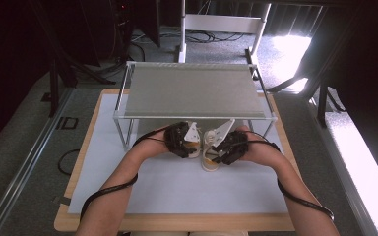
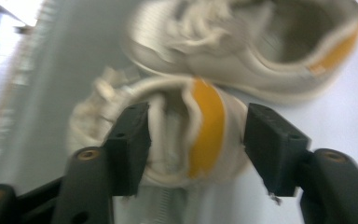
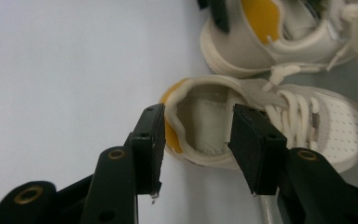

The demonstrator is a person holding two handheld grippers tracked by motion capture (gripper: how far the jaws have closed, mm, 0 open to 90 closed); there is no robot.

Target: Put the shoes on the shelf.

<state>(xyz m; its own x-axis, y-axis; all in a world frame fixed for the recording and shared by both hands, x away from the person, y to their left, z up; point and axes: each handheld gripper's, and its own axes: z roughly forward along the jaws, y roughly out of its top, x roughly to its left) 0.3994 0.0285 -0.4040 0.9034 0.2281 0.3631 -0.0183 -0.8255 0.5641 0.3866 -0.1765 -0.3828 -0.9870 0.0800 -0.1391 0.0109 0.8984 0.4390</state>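
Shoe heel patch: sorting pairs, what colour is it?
Yellow-orange on the off-white shoe, clearest in the right gripper view.

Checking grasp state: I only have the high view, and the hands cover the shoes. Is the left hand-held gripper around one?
Observer: Yes. The left hand-held gripper has a jaw either side of a cream shoe at the heel. The shoe does not look squeezed.
Operator: And the right?
Observer: The right hand-held gripper straddles the other shoe at its heel collar, with one jaw outside the yellow heel patch.
Operator: How do the shoes lie?
Observer: Side by side on the white sheet, toes pointing the same way. I cannot tell whether they touch.
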